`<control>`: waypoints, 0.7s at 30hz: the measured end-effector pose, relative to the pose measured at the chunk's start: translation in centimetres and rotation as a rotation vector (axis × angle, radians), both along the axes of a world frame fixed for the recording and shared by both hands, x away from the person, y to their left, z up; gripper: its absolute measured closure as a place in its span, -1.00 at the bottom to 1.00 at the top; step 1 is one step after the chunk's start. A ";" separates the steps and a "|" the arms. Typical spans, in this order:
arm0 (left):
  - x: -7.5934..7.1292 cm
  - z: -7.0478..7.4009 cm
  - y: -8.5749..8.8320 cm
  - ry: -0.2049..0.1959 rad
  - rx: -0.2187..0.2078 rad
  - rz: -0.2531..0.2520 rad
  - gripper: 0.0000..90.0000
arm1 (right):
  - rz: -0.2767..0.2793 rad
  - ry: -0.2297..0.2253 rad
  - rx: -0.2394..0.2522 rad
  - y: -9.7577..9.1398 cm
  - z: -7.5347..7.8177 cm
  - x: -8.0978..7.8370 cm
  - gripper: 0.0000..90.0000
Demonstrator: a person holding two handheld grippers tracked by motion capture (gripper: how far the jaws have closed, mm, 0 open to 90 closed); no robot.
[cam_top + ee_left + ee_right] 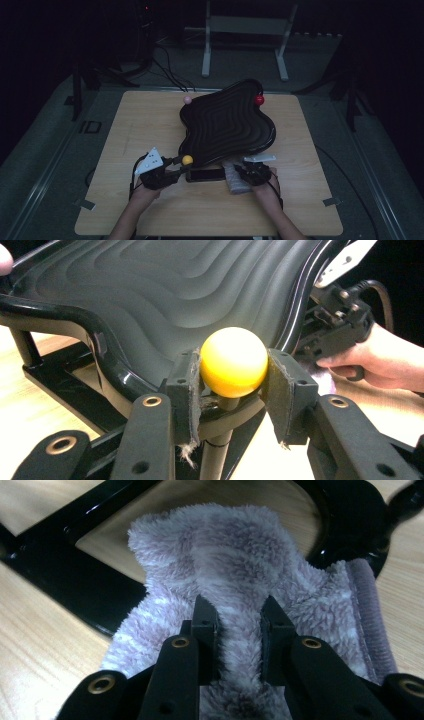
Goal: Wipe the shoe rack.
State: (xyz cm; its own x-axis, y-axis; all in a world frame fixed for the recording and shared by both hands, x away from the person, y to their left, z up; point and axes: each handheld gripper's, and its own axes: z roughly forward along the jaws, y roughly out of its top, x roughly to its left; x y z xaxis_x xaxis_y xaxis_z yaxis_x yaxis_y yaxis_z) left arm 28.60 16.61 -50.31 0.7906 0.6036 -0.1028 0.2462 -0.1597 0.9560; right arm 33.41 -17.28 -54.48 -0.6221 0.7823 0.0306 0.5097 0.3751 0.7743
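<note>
Scene: a black wavy tray stands on a stand on the wooden table, with ball knobs at its corners.
Left gripper: its fingers are clenched on the yellow ball at the tray's near-left corner, a pad pressing each side.
Right gripper: its fingers are pinched on a fold of the fluffy lilac cloth, pile bunched between the pads.
Cloth position: on the table just beside the near edge of the tray, touching the black stand.
Other knobs: a red ball and a pink ball sit at the far corners, untouched.
Work in hand: likely wiping the tray while one hand steadies it; the dim light makes this a guess.
Done: tray braced, cloth gripped.
Left: lifting the cloth to the ridged surface and wiping it; no part of the tray looks wiped yet, though the dark gloss hides any difference.
</note>
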 end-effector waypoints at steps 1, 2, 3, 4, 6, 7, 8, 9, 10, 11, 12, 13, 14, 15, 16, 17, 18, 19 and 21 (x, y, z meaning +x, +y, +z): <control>0.0 0.0 0.0 0.001 0.000 0.000 0.34 | -0.007 -0.003 -0.008 0.2 0.0 -0.1 0.65; 0.0 0.0 0.0 0.002 0.002 0.000 0.34 | -0.017 -0.013 -0.026 0.5 0.0 -0.5 0.65; 0.0 0.0 0.0 0.002 0.001 -0.001 0.34 | -0.016 -0.024 -0.043 0.9 0.0 -0.8 0.65; 0.0 0.0 0.0 0.003 0.000 -0.001 0.34 | -0.011 -0.023 -0.041 1.2 0.0 -1.1 0.65; 0.0 0.0 0.0 0.000 -0.001 -0.002 0.34 | 0.016 -0.021 -0.044 2.2 0.0 -1.8 0.65; 0.0 0.0 0.0 0.001 0.000 -0.001 0.34 | 0.030 -0.022 -0.049 2.8 0.0 -2.0 0.65; 0.0 0.0 -0.1 0.002 0.001 0.001 0.34 | 0.045 -0.021 -0.048 3.5 0.0 -2.2 0.65; 0.0 0.0 -0.1 0.000 0.002 0.001 0.34 | 0.064 -0.018 -0.043 4.2 0.0 -2.4 0.65; 0.0 0.0 -0.1 -0.001 0.005 0.002 0.34 | 0.080 -0.028 -0.048 5.0 -0.1 -2.7 0.65; 0.0 0.0 0.0 -0.002 0.004 0.001 0.34 | 0.096 -0.041 -0.056 5.8 -0.1 -3.0 0.65; 0.0 0.0 0.0 -0.003 0.004 0.001 0.34 | 0.107 -0.048 -0.054 6.5 -0.2 -3.2 0.65; 0.0 0.0 0.0 -0.002 0.005 0.001 0.34 | 0.115 -0.052 -0.053 7.0 -0.2 -3.4 0.65; 0.0 0.0 0.0 -0.003 0.007 0.001 0.34 | 0.123 -0.061 -0.066 7.4 -0.2 -3.5 0.65; 0.1 0.0 0.1 -0.003 0.004 -0.001 0.34 | 0.129 -0.066 -0.076 7.5 -0.2 -3.4 0.65; 0.1 0.0 0.1 -0.003 0.001 -0.002 0.34 | 0.134 -0.059 -0.063 7.4 -0.2 -3.3 0.65; 0.1 0.0 0.1 -0.003 0.001 -0.002 0.34 | 0.134 -0.059 -0.063 7.4 -0.2 -3.3 0.65; 0.1 0.0 0.1 -0.003 0.004 -0.001 0.34 | 0.142 -0.056 -0.052 7.1 -0.3 -3.2 0.65; 0.1 0.0 0.1 -0.002 0.005 0.000 0.34 | 0.146 -0.060 -0.052 6.3 -0.3 -3.1 0.65; 0.1 0.0 0.1 -0.003 0.003 -0.001 0.34 | 0.139 -0.067 -0.061 5.2 -0.3 -2.9 0.65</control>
